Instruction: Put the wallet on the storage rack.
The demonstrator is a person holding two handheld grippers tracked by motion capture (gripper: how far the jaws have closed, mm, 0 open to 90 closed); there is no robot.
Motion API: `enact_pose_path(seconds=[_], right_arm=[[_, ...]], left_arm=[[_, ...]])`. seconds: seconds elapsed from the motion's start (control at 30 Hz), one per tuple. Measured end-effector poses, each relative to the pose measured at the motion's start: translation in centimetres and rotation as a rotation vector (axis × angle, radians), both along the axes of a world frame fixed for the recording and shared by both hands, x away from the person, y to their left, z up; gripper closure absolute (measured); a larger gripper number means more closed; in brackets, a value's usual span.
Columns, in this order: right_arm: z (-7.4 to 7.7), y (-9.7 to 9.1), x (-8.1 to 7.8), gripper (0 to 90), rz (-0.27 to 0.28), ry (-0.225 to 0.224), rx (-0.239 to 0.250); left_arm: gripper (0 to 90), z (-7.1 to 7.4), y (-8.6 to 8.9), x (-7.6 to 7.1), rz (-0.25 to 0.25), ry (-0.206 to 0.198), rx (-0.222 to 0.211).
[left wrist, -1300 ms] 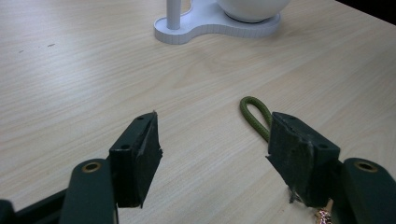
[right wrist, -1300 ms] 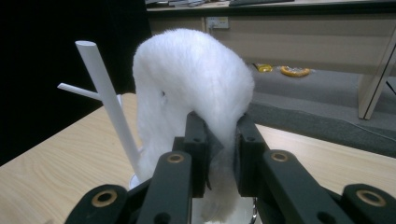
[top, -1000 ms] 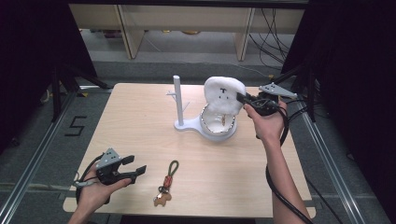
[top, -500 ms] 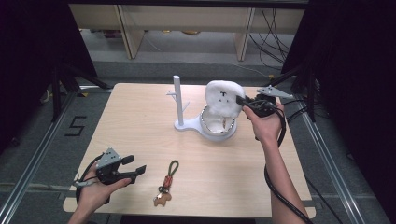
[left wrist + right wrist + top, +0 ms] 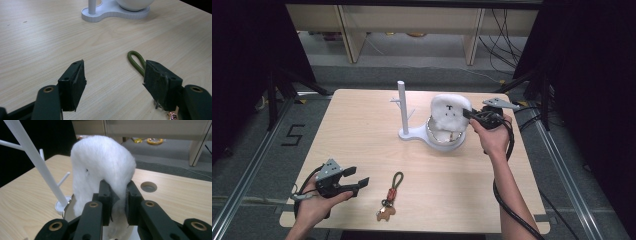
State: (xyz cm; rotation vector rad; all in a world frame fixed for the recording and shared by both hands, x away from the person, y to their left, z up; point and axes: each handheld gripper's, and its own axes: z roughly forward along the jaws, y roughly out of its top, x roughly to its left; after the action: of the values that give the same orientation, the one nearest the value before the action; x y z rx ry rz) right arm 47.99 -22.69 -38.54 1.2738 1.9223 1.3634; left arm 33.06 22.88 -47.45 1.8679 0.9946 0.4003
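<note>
1. Right gripper (image 5: pixel 117 202) pinches a fluffy white toy (image 5: pixel 451 112) over the bowl (image 5: pixel 437 139) on the white stand (image 5: pixel 403 107), apparently to set it inside
2. Left gripper (image 5: pixel 357 180) waits open beside the keychain (image 5: pixel 391 196)

a fluffy white plush pouch (image 5: pixel 451 114) bearing small dark face markings sits against a shiny silver bowl (image 5: pixel 443 138) on a white stand (image 5: pixel 412 132), whose slim post is white too. the counter (image 5: pixel 362 135) is pale beige wood with a fine lengthwise grain (a few darker streaks run through it). the right claw (image 5: pixel 468 114) is black, topped by a grey plate; the left claw (image 5: pixel 358 181) is likewise black with a grey plate, its pads matte black with brass-coloured rivets. the keychain (image 5: pixel 391 197) pairs an olive-green cord loop with a reddish-orange band and a tan charm. the floor around is grey, marked with a black "5" (image 5: pixel 292 135).
</note>
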Motion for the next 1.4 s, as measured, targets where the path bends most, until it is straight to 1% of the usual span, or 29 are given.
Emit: enact_pose_path(seconds=[0.07,0.1,0.13,0.17,0.3,0.33,0.37,0.4,0.47,0.53,0.57,0.63,0.67,0.7,0.73,0.77,0.8,0.83,0.87,0.93,0.97,1.03,1.13,1.17,1.23,1.27,1.3,1.37,1.4], right_arm=[[-0.3,0.1,0.1,79.2,0.008,0.008,-0.007],[-0.4,0.3,-0.1,79.2,-0.004,0.039,0.007],[-0.6,0.2,0.1,79.1,0.01,0.028,-0.005],[-0.7,0.3,0.0,79.1,0.002,0.04,-0.002],[-1.3,0.0,0.3,79.0,0.03,0.051,-0.05],[-1.4,0.0,0.3,79.0,0.028,0.076,-0.054],[-1.5,-0.1,0.4,79.0,0.045,0.076,-0.06],[-1.5,-0.2,0.4,79.0,0.039,0.091,-0.062],[-1.7,-0.2,0.5,79.0,0.036,0.084,-0.086],[-1.6,-0.1,0.6,79.0,0.03,0.089,-0.082],[-1.5,0.0,0.6,79.0,0.028,0.095,-0.101],[-1.4,0.2,0.8,79.0,0.032,0.086,-0.112],[-1.3,0.4,0.8,78.9,0.031,0.097,-0.126],[-1.4,0.5,0.9,78.9,0.035,0.087,-0.129],[-1.4,0.5,1.0,78.9,0.041,0.086,-0.151],[-1.4,0.6,1.0,78.9,0.034,0.101,-0.146],[-1.5,0.6,0.9,78.9,0.037,0.115,-0.168],[-1.6,0.8,0.9,78.9,0.034,0.129,-0.17],[-1.8,0.7,1.0,79.0,0.034,0.109,-0.181],[-1.9,0.7,1.0,78.9,0.033,0.134,-0.17],[-2.1,0.5,1.2,78.8,0.046,0.11,-0.206],[-2.1,0.6,1.3,78.8,0.038,0.112,-0.213],[-2.3,0.9,1.4,78.2,0.022,0.129,-0.2],[-2.4,0.7,1.5,77.6,0.029,0.106,-0.225],[-2.6,0.9,1.5,75.5,0.017,0.107,-0.217],[-2.7,1.0,1.5,73.4,0.007,0.108,-0.212],[-3.0,0.9,1.6,68.9,0.004,0.089,-0.219],[-3.1,0.9,1.6,66.4,0.002,0.097,-0.219],[-3.1,1.0,1.5,63.3,-0.008,0.102,-0.201]], left_arm=[[33.0,0.0,0.0,0.0,0.001,0.001,-0.003],[33.0,0.0,0.0,0.0,0.0,0.0,-0.004],[33.0,-0.1,0.0,-0.1,0.0,0.0,-0.006],[33.0,-0.1,0.0,0.0,-0.001,-0.001,-0.009],[33.0,-0.2,0.0,0.0,-0.008,-0.002,-0.01],[33.0,-0.2,0.0,0.0,-0.007,-0.002,-0.009],[33.0,-0.2,0.0,0.0,-0.008,-0.003,-0.007],[33.0,-0.2,0.0,0.0,-0.01,-0.002,-0.007],[33.0,-0.2,-0.1,0.0,-0.006,-0.002,-0.002],[33.0,-0.2,-0.2,0.0,-0.006,0.002,-0.006],[33.0,-0.3,-0.3,0.0,-0.011,0.002,-0.011],[33.0,-0.3,-0.4,0.0,-0.015,0.001,-0.011],[33.0,-0.3,-0.4,0.0,-0.017,0.002,-0.011],[33.0,-0.3,-0.4,0.0,-0.014,0.003,-0.011],[33.0,-0.3,-0.4,-0.1,-0.011,0.006,0.0],[33.0,-0.3,-0.4,-0.1,-0.011,0.005,-0.001],[33.0,-0.3,-0.4,-0.1,-0.009,0.006,-0.001],[33.0,-0.3,-0.4,-0.1,-0.01,0.007,-0.003],[33.0,-0.3,-0.4,-0.1,-0.012,0.009,-0.002],[33.0,-0.3,-0.3,-0.1,-0.012,0.008,0.001],[33.0,-0.4,-0.3,-0.1,-0.018,0.005,-0.008],[33.0,-0.4,-0.3,0.0,-0.017,0.004,-0.008],[33.0,-0.3,-0.4,-0.1,-0.01,0.007,-0.003],[33.0,-0.4,-0.5,0.0,-0.017,0.002,-0.014],[32.9,-0.4,-0.6,-0.1,-0.014,0.005,-0.005],[32.9,-0.4,-0.5,0.0,-0.028,-0.003,-0.004],[32.8,-0.4,-0.6,0.0,-0.027,0.002,-0.003],[32.8,-0.5,-0.6,-0.1,-0.02,0.006,-0.009],[32.8,-0.4,-0.7,-0.1,-0.019,0.005,-0.01]])
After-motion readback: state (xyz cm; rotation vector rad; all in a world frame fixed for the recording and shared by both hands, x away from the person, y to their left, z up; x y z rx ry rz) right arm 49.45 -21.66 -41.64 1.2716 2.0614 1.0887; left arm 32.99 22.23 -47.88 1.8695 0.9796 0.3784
